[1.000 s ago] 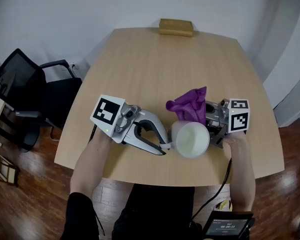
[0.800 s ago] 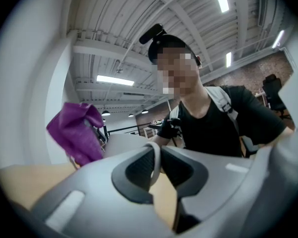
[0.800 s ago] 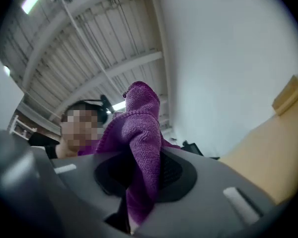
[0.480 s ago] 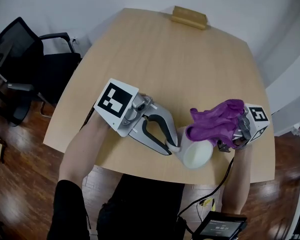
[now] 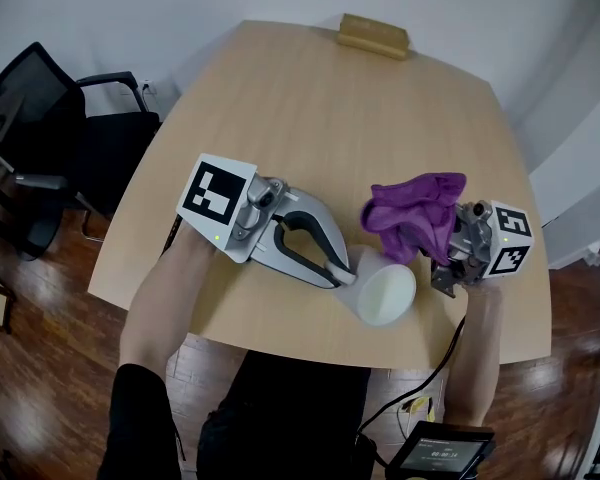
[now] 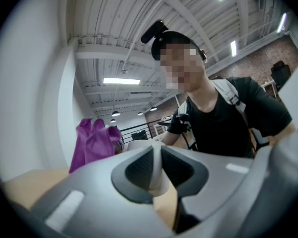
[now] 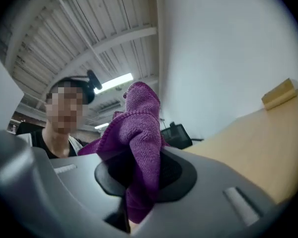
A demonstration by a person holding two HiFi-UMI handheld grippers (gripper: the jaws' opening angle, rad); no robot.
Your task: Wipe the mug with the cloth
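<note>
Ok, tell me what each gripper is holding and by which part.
Left gripper: the white mug, by a thin part on its side, apparently the handle. Right gripper: the purple cloth, pinched at a bunched fold.

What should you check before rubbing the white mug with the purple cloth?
1. Left gripper jaws pinching the mug: ok, a thin white part sits between them, though they just eased open slightly.
2. Right gripper jaws clamping the cloth: ok.
3. Cloth touching the mug: cannot tell.
4. Mug's mouth uncovered and nothing inside: ok.
5. Wooden block away from the work, at the table's far edge: ok.
</note>
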